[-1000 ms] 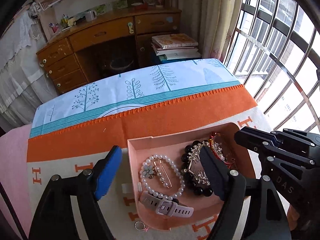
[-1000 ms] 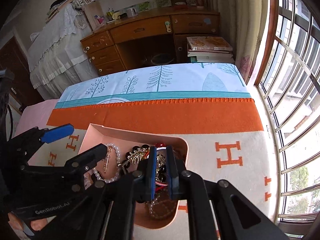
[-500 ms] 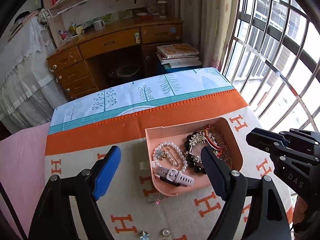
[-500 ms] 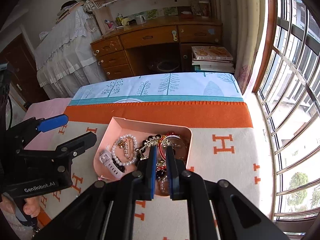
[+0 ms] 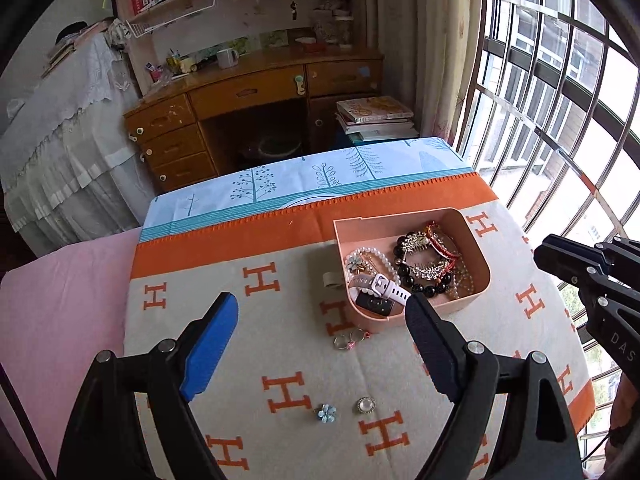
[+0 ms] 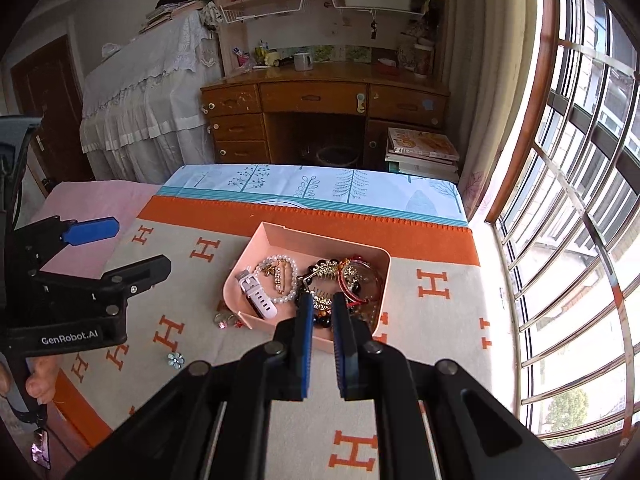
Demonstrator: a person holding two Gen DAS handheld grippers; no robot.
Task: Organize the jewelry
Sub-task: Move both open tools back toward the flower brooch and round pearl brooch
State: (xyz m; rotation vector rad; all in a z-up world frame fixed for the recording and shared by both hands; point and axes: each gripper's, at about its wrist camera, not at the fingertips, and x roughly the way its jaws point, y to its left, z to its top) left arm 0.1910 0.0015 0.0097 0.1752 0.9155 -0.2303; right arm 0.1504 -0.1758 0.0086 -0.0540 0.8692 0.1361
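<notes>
Both claws have pulled back from the tray: left claw wide open, right claw nearly closed, empty; rings remain outside, just ahead

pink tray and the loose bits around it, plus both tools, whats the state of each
pink tray: open-topped, holding jewelry
white watch: lying in the tray
pearl bracelet: in the tray
rings: out on the blanket
blue flower piece: out on the blanket
round brooch: out on the blanket
left tool: wide open, empty
right tool: narrow gap, empty
</notes>
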